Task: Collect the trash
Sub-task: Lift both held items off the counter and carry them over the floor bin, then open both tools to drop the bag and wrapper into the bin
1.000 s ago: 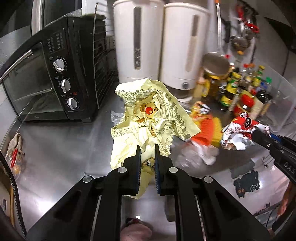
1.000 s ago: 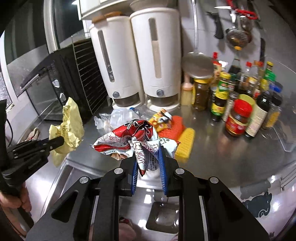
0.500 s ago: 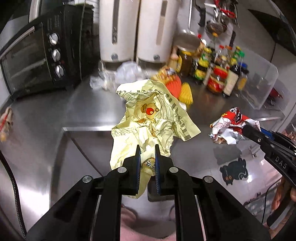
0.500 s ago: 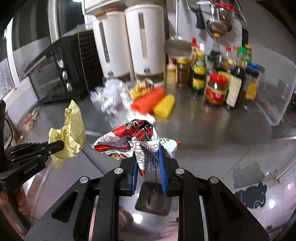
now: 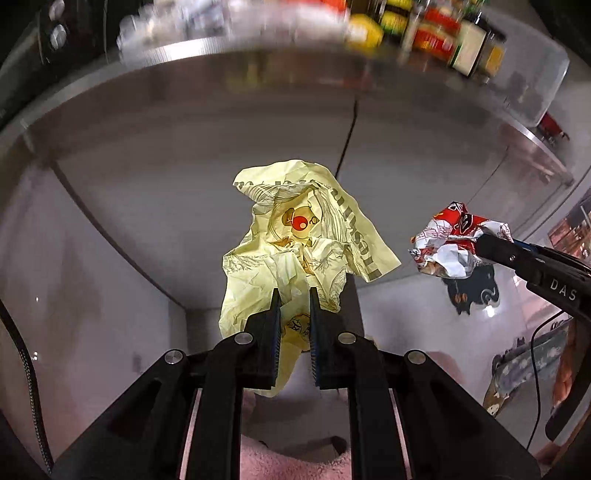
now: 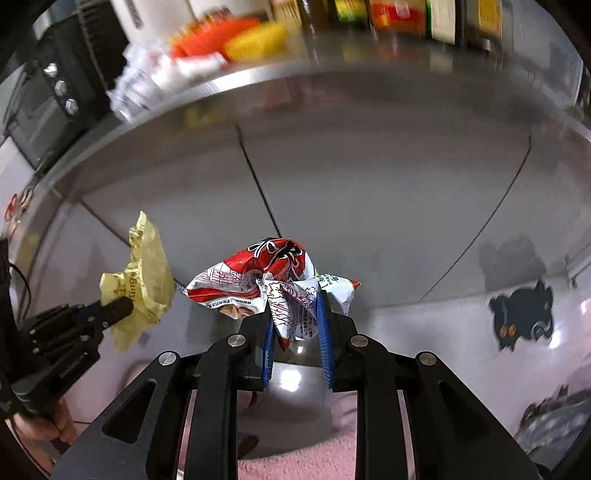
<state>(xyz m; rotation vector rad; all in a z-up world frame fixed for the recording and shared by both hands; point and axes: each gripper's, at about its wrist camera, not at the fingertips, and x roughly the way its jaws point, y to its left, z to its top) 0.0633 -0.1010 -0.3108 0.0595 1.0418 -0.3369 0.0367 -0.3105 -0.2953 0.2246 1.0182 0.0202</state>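
Observation:
My left gripper [image 5: 293, 295] is shut on a crumpled yellow paper wrapper [image 5: 299, 236] with a red-and-brown print, held in the air below the counter's front edge. The same yellow wrapper [image 6: 146, 273] shows at the left of the right wrist view, pinched by the left gripper [image 6: 125, 304]. My right gripper [image 6: 295, 295] is shut on a crumpled red-and-white snack bag [image 6: 266, 275]. That snack bag [image 5: 452, 240] hangs at the right of the left wrist view, in the right gripper [image 5: 484, 234]. Both wrappers hang in front of steel cabinet doors.
The steel counter edge [image 6: 295, 79] runs across the top, blurred, with sauce bottles [image 5: 454, 33], orange and yellow trash [image 6: 236, 37] and a black oven [image 6: 59, 88] on it. A black cat sticker [image 6: 521, 317] marks the cabinet. A pink fuzzy surface [image 6: 295, 461] lies below.
Both grippers have dropped from above the countertop to below its front edge, carrying their wrappers. The counter and its bottles have slid to the top of both views. Both grips unchanged.

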